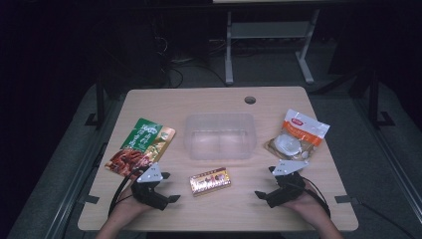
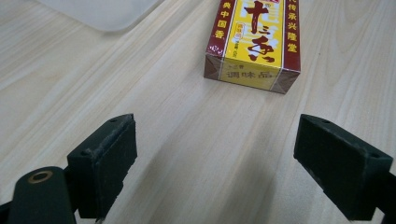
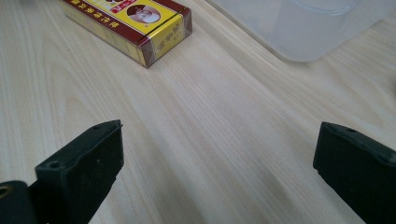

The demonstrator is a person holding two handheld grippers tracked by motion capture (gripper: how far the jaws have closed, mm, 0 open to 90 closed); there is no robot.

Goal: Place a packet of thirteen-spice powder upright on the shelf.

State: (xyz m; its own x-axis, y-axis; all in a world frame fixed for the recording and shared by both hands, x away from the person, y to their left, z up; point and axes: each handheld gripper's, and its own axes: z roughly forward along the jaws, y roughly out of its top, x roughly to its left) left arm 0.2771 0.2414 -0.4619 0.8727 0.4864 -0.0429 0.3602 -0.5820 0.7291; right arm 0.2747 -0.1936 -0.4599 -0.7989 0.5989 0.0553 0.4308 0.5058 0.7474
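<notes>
Both the left gripper and the right gripper are resting wide open and empty near the table's front edge, flanking the small box lying between them.

Both grippers are black, left gripper and right gripper, each topped by a grey three-cornered plate and trailing a black cable. Jaw blocks square, matte, with small screw holes. Forearms bare.
</notes>
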